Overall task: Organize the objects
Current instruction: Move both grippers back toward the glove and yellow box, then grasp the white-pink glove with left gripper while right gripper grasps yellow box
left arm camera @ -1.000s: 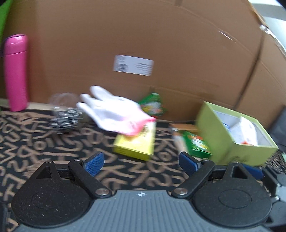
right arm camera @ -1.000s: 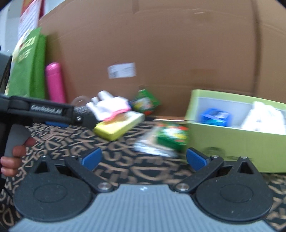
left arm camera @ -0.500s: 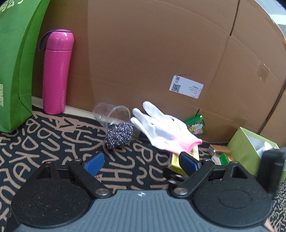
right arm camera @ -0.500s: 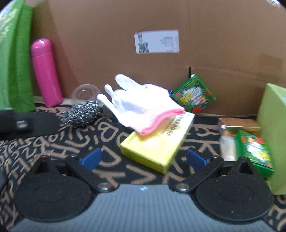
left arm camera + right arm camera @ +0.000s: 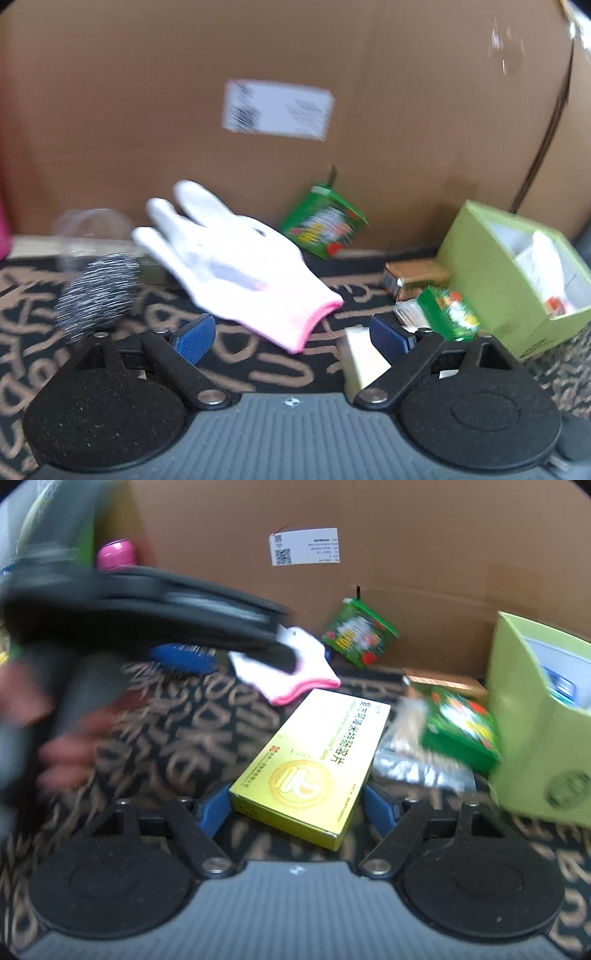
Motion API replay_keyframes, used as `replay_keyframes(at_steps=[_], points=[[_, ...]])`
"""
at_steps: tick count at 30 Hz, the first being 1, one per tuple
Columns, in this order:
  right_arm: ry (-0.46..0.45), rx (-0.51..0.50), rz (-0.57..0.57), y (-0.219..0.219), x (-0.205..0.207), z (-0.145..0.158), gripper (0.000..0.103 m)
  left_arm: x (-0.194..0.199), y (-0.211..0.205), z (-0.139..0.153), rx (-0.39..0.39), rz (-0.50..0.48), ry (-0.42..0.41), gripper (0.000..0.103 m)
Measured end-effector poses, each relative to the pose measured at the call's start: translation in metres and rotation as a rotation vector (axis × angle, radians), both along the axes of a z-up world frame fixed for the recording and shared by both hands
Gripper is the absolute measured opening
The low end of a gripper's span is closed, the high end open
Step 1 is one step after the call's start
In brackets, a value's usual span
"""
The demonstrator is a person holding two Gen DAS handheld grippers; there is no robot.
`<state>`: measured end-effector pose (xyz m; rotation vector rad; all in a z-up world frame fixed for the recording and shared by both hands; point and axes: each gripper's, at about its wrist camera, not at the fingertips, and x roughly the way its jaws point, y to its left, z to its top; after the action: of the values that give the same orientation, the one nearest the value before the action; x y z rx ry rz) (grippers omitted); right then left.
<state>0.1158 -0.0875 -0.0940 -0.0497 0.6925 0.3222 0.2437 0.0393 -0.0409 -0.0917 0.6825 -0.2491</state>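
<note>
The right wrist view shows the yellow box [image 5: 314, 764] whole, lying flat on the patterned mat [image 5: 177, 738], with its printed top face up; the left wrist view catches only a pale corner of it [image 5: 364, 360] behind its own right finger. The left view alone shows the whole white glove [image 5: 236, 262] with its pink cuff, the steel scrubber [image 5: 98, 295] beside it and a clear cup [image 5: 88, 229] lying behind. In the right view most of the glove [image 5: 295, 664] is hidden by the blurred left gripper [image 5: 229, 653] and the hand [image 5: 62, 753] that holds it.

The right gripper [image 5: 295, 808] has its blue fingers [image 5: 214, 808] on either side of the near end of the yellow box; they have just been closing, the left one touches the box edge, while the right one looks just clear. The left gripper [image 5: 291, 336] has its fingers [image 5: 194, 338] spread wide with nothing between them, the glove's cuff just ahead.

The box's long axis runs from the right gripper away and to the right, its far end pointing toward the green packet [image 5: 358, 635] that leans on the cardboard wall [image 5: 406, 554]. Right of it lie a foil sachet [image 5: 417, 768], another green packet [image 5: 461, 727] and the light green box [image 5: 535, 738]
</note>
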Motion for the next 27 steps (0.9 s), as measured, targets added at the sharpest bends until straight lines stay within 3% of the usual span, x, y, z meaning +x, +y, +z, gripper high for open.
replay_keyframes(at_steps=[4,5,7,8,10,11,16,17,18,19,20,21,22,24,25,27], points=[[0.016,-0.007,0.017,-0.026,-0.039,0.002,0.070,0.026,-0.014,-0.020,0.101,0.022,0.030,0.091],[0.021,-0.011,0.010,-0.033,-0.047,0.004,0.068,0.027,-0.015,-0.023,0.120,0.030,0.005,0.089],[0.021,-0.028,-0.006,-0.043,-0.060,0.006,0.066,0.024,-0.017,-0.025,0.181,0.020,-0.039,0.062],[0.020,-0.033,-0.012,-0.047,-0.066,0.006,0.066,0.021,-0.015,-0.024,0.170,-0.003,-0.046,0.054],[0.021,-0.033,-0.015,-0.054,-0.074,0.007,0.064,0.014,-0.011,-0.021,0.160,-0.029,-0.041,0.019],[0.020,-0.031,-0.013,-0.056,-0.076,0.007,0.064,0.008,-0.009,-0.020,0.153,-0.043,-0.031,0.013],[0.020,-0.038,0.008,-0.055,-0.083,0.008,0.065,-0.047,0.013,-0.017,0.126,-0.109,-0.012,0.009],[0.017,-0.037,0.019,-0.056,-0.087,0.009,0.067,-0.062,0.017,-0.017,0.121,-0.121,-0.007,0.009],[0.012,-0.032,0.028,-0.057,-0.090,0.010,0.076,-0.077,0.024,-0.017,0.114,-0.127,0.000,0.009],[0.005,-0.029,0.034,-0.058,-0.092,0.011,0.085,-0.092,0.031,-0.015,0.106,-0.123,0.012,0.010],[-0.003,-0.029,0.038,-0.058,-0.094,0.013,0.086,-0.103,0.039,-0.014,0.092,-0.102,0.027,0.013],[-0.012,-0.032,0.040,-0.058,-0.095,0.014,0.086,-0.111,0.047,-0.013,0.073,-0.076,0.048,0.031],[-0.017,-0.033,0.040,-0.058,-0.094,0.016,0.086,-0.116,0.054,-0.011,0.044,-0.049,0.069,0.066],[-0.022,-0.019,0.035,-0.060,-0.089,0.017,0.086,-0.123,0.064,-0.007,-0.028,0.014,0.077,0.102],[-0.021,-0.008,0.029,-0.060,-0.087,0.017,0.086,-0.122,0.064,-0.005,-0.054,0.038,0.056,0.102],[-0.022,0.015,0.023,-0.059,-0.083,0.017,0.087,-0.111,0.056,-0.003,-0.030,0.051,0.048,0.102]])
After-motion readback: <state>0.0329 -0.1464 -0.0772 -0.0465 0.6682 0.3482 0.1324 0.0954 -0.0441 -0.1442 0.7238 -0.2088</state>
